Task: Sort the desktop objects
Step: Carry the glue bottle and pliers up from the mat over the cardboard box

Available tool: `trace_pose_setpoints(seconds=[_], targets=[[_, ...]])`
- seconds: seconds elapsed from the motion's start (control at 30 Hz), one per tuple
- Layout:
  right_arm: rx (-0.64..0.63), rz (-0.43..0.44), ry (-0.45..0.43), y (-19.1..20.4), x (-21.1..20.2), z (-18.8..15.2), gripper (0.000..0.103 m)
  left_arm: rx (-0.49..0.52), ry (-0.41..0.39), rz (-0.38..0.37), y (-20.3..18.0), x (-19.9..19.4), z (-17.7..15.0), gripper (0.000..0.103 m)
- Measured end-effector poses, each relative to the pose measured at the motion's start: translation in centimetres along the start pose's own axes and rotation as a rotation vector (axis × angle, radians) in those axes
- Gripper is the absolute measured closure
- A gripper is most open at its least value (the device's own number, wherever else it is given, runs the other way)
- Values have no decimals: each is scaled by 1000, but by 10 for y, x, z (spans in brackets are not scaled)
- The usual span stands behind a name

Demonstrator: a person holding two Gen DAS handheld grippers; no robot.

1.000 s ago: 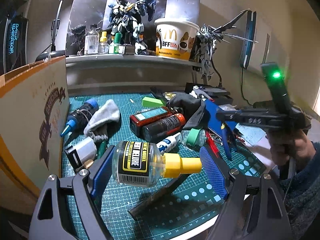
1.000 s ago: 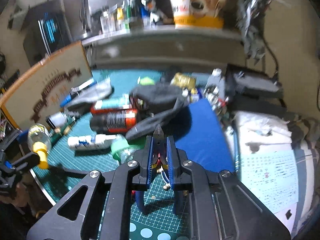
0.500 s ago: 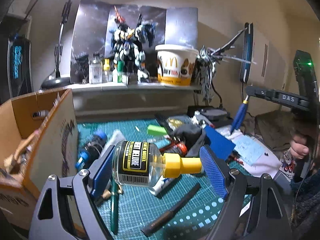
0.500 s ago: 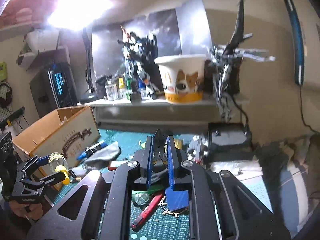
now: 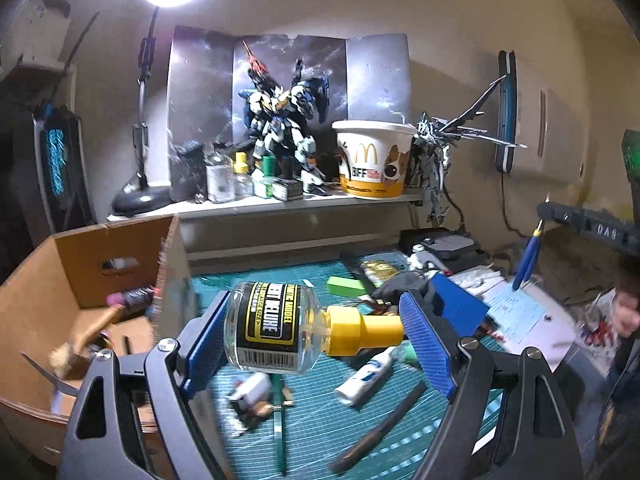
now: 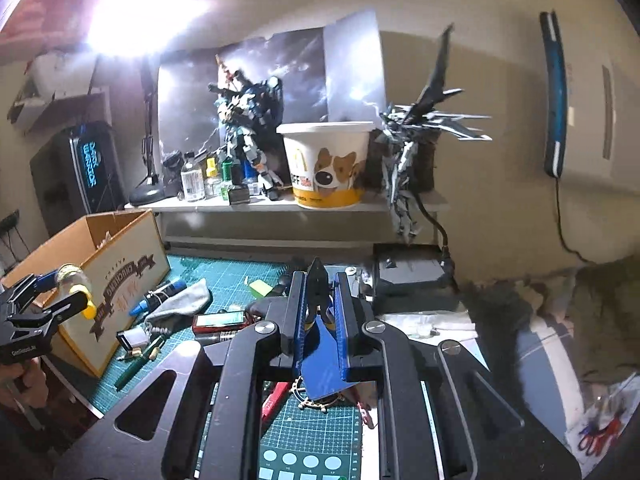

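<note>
Left tool (image 5: 316, 332) is clamped end to end across a clear glass bottle with a black-and-yellow label and a yellow cap (image 5: 280, 326), holding it sideways in the air, above the near left of the green cutting-mat desk (image 5: 320, 424) and right beside the open brown cardboard box (image 5: 92, 264) on the left. The box already shows bits inside, a wooden-handled brush among them. Right tool (image 6: 318, 300) is pinched tight on a pair of blue-handled nippers (image 6: 318, 280), dark tip pointing up, handles hanging down, lifted well clear of the mat.

Judging by this, it's the carrying step: both items are up and in transit, the bottle closest to a home. The next move for the left looks like swinging the bottle over the box rim and lowering before letting go; glass on its side wants a gentle set-down, not a drop. Where the nippers belong the pictures don't settle.

Plenty lies loose on the mat: a white tube with blue print (image 5: 366, 376), a grey cloth (image 6: 182, 302), a small green block (image 5: 346, 285).
</note>
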State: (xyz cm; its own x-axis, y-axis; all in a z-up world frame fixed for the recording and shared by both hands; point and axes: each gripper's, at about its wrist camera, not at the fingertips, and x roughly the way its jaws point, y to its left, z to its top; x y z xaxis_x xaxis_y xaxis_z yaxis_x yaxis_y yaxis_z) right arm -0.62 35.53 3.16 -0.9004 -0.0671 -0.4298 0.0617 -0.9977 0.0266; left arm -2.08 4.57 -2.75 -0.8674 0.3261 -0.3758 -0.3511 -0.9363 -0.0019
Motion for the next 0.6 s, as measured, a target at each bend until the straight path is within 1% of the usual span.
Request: trace_pose_setpoints(seconds=[0.07, 0.27, 0.6], targets=[[-4, -5, 2, -1, -1, 0, 91, -6, -14, 17, 8, -8, 5, 20], [-12, 3, -6, 6, -4, 2, 91, -13, -69, 18, 20, -30, 18, 20], [-34, 30, -2, 23, -3, 3, 91, -36, -108, 44, 37, -55, 25, 20]])
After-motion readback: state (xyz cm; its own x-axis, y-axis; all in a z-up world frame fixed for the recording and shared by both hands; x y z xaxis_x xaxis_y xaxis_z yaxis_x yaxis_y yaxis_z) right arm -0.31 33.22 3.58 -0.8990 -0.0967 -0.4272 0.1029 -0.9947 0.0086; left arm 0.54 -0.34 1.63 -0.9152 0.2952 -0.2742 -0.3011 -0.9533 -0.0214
